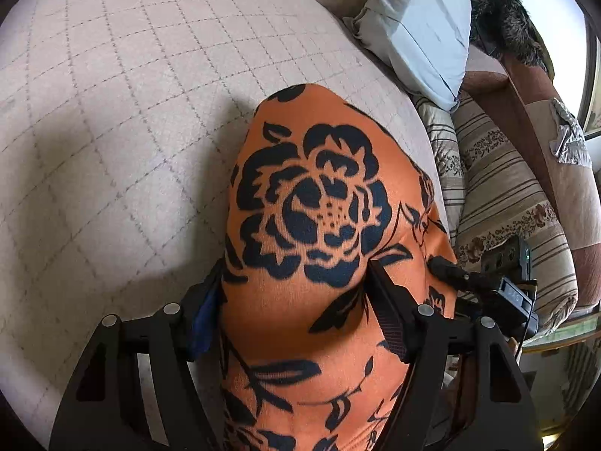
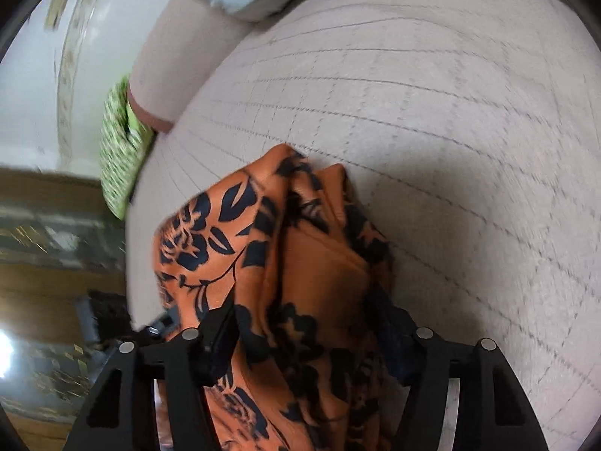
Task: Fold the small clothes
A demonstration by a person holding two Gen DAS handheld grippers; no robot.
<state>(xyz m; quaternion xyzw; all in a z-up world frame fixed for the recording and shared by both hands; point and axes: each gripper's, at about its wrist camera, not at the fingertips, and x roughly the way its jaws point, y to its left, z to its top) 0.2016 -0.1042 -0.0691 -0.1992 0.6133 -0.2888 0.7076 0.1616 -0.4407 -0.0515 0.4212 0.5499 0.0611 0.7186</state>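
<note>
Both claws, left claw [image 1: 296, 285] and right claw [image 2: 311, 323], pinch the orange floral garment [image 1: 311, 195] above the quilted bed [image 1: 112, 112]. It hangs bunched, no neat fold visible; folding appears mostly ahead.

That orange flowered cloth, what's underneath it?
Around the orange flowered cloth only a pale checked bedcover shows, so the cloth probably lies on that. The cloth itself, bunched between both grippers' fingers, hides whatever lies directly beneath.
</note>
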